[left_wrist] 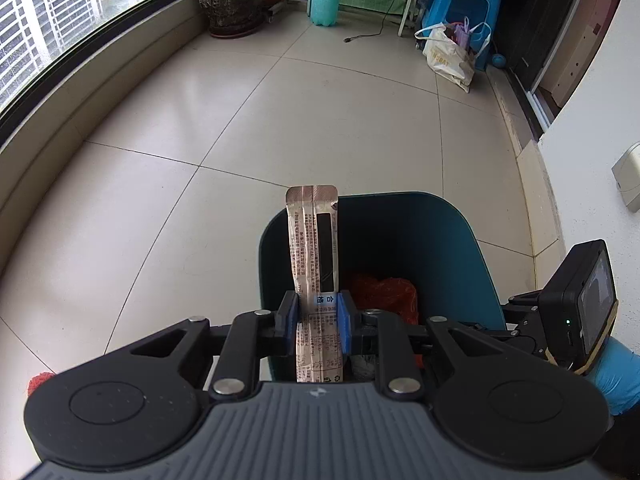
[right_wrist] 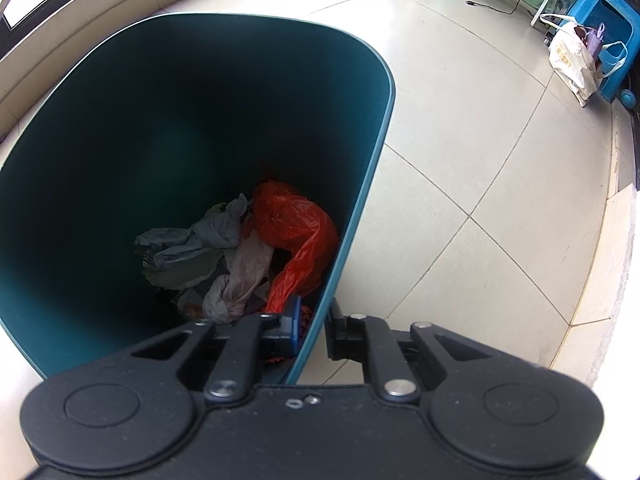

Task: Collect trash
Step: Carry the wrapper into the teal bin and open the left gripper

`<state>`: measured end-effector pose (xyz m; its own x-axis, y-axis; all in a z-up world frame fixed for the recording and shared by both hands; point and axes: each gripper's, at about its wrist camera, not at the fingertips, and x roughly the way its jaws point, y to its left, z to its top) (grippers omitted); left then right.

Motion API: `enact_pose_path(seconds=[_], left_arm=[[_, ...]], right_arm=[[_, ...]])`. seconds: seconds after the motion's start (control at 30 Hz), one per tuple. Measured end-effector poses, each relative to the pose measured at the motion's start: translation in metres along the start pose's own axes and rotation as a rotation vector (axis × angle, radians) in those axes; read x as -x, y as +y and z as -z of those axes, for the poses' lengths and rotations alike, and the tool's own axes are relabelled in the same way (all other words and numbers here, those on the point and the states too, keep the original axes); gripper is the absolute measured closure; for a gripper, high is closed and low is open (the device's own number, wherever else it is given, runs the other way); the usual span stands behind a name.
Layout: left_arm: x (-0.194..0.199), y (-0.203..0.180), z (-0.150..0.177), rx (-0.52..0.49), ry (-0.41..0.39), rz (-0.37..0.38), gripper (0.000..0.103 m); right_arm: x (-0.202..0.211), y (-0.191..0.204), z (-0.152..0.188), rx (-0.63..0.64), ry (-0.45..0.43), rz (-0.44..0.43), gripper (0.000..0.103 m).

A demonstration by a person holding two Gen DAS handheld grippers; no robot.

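Note:
My left gripper (left_wrist: 318, 316) is shut on a long tan printed wrapper (left_wrist: 314, 236) that stands upright between its blue pads, above the near left rim of the teal trash bin (left_wrist: 460, 232). Red plastic (left_wrist: 384, 292) lies inside the bin. In the right wrist view my right gripper (right_wrist: 314, 328) is shut on the bin's right wall (right_wrist: 360, 200), one finger inside and one outside. At the bin's bottom lie a red plastic bag (right_wrist: 296, 224) and crumpled grey and white wrappers (right_wrist: 208, 248). The right gripper's camera (left_wrist: 580, 300) and a blue-gloved hand (left_wrist: 614, 376) show at the left wrist view's right edge.
The floor is pale tile. A window ledge (left_wrist: 80, 92) curves along the left. At the far end stand a potted plant (left_wrist: 234, 4), a teal spray bottle (left_wrist: 325, 0), a blue stool (left_wrist: 460, 8) and a white shopping bag (left_wrist: 446, 56). A white wall (left_wrist: 592, 160) is on the right.

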<state>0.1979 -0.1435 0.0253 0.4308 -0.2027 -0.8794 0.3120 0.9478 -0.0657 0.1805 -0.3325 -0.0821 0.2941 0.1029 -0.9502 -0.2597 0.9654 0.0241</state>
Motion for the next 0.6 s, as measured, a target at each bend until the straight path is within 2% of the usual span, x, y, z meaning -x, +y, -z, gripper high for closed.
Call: enact_pose_path(seconds=[0.33, 0.6], left_arm=[[-0.085, -0.044, 0.002, -0.104, 0.115, -0.071, 0.083], [-0.155, -0.052, 0.005, -0.121, 0.238, -0.092, 0.083]], right_arm=[[0.003, -0.003, 0.000, -0.004, -0.004, -0.006, 0.091], [0.004, -0.009, 0.001, -0.028, -0.008, -0.032, 0.091]])
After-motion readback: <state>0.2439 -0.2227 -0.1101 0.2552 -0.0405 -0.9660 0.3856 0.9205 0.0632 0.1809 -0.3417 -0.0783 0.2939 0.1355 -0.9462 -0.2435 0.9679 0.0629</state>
